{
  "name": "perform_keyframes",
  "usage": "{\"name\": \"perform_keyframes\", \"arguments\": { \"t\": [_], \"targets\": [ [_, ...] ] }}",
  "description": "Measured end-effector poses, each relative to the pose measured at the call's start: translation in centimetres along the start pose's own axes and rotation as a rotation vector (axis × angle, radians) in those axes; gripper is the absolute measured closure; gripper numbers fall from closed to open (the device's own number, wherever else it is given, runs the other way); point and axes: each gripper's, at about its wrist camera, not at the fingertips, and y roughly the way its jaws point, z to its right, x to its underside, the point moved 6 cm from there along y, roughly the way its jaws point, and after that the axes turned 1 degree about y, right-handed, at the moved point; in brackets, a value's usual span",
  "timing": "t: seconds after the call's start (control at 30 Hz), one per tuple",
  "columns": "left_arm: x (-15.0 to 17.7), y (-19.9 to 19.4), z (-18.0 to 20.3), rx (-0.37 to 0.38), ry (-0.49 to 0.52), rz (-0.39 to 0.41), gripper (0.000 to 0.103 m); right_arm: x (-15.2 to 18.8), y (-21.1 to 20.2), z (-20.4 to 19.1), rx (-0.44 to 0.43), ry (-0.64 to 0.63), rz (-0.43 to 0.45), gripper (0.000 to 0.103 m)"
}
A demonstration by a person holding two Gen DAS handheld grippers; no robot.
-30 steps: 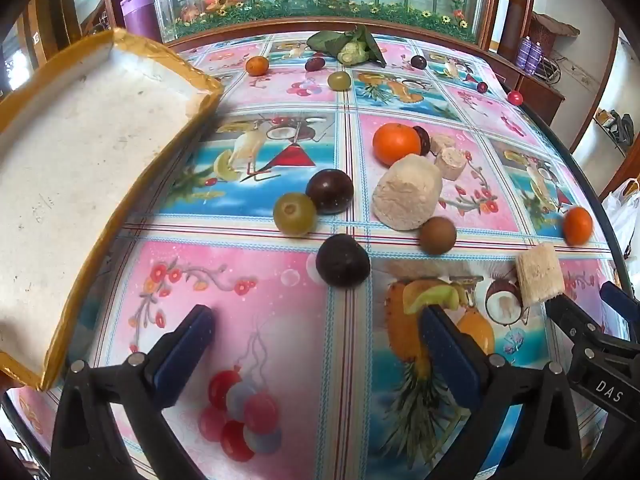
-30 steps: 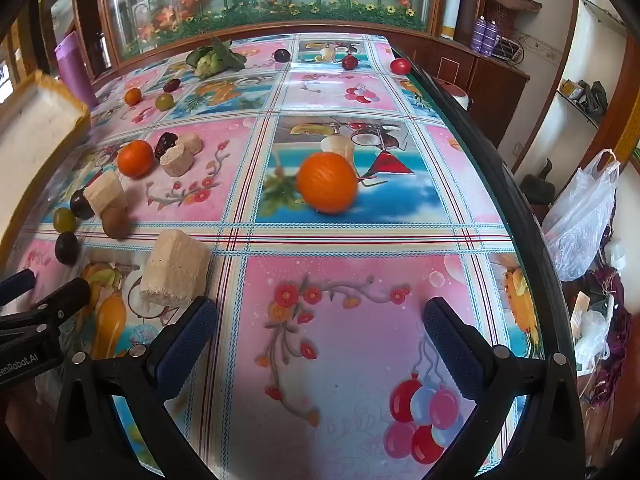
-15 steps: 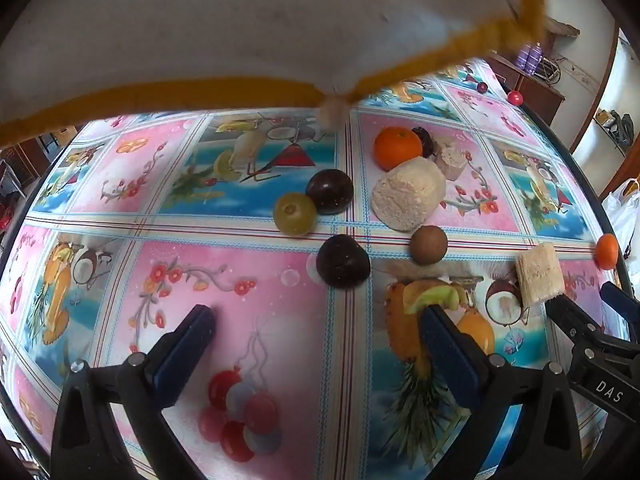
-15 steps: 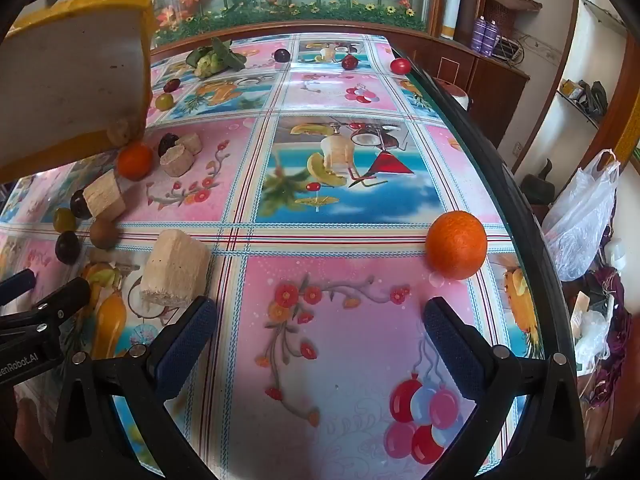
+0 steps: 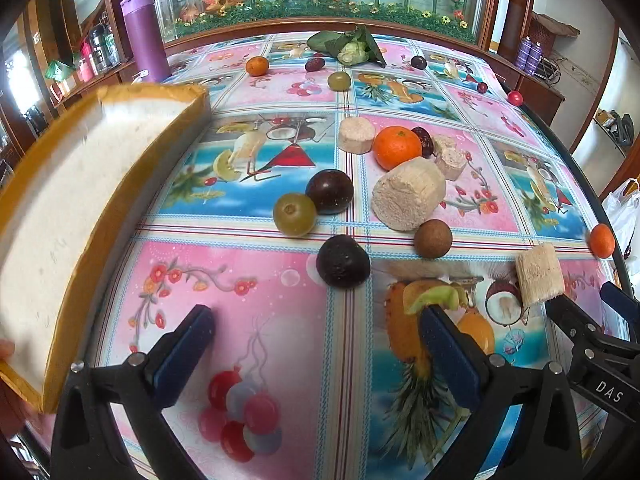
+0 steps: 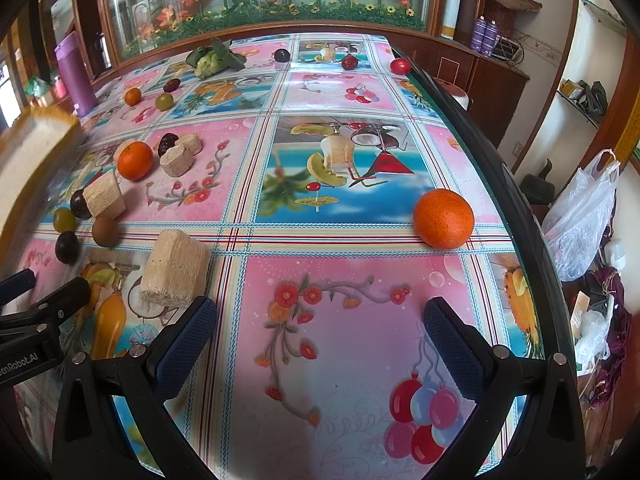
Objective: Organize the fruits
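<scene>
My left gripper (image 5: 316,356) is open and low over the table, with nothing between its fingers. Just ahead of it lie a dark plum (image 5: 343,256), a green fruit (image 5: 294,215), a second dark plum (image 5: 329,192), a brown fruit (image 5: 433,238) and an orange (image 5: 397,148). A white tray (image 5: 60,208) with a yellow rim is tilted at the left. My right gripper (image 6: 320,344) is also open and empty. A large orange (image 6: 443,219) rests ahead and to its right, close to the table's edge. A beige block (image 6: 175,268) sits by its left finger.
Beige cylinders (image 5: 408,199) lie among the fruit. More fruit and a leafy vegetable (image 5: 352,46) are at the far end, beside a purple flask (image 5: 146,34). The table's right edge (image 6: 516,216) drops to a plastic bag (image 6: 580,216). The floral cloth (image 6: 340,360) before both grippers is bare.
The tray swung up across the view and is back at the left, tilted. A round beige piece has landed near the orange. The large orange rolled right toward the table's edge. Both grippers stayed put.
</scene>
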Motion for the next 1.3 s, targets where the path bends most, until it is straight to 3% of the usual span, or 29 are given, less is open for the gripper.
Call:
{"name": "perform_keyframes", "arguments": {
  "t": [1.1,1.2,1.3],
  "targets": [
    [0.0,0.0,0.1,0.002,0.001,-0.002,0.000,0.1,-0.1,0.0,0.011,0.006,-0.020,0.000],
    [-0.3,-0.2,-0.3,0.023,-0.013,-0.015,0.000,-0.2,-1.9,-0.6,0.003,-0.008,0.020,0.000],
    [-1.4,-1.5,-1.1,0.042,-0.040,0.020,0.000,-0.9,-3.9,-1.2,-0.010,-0.015,0.059,0.000]
  ]
}}
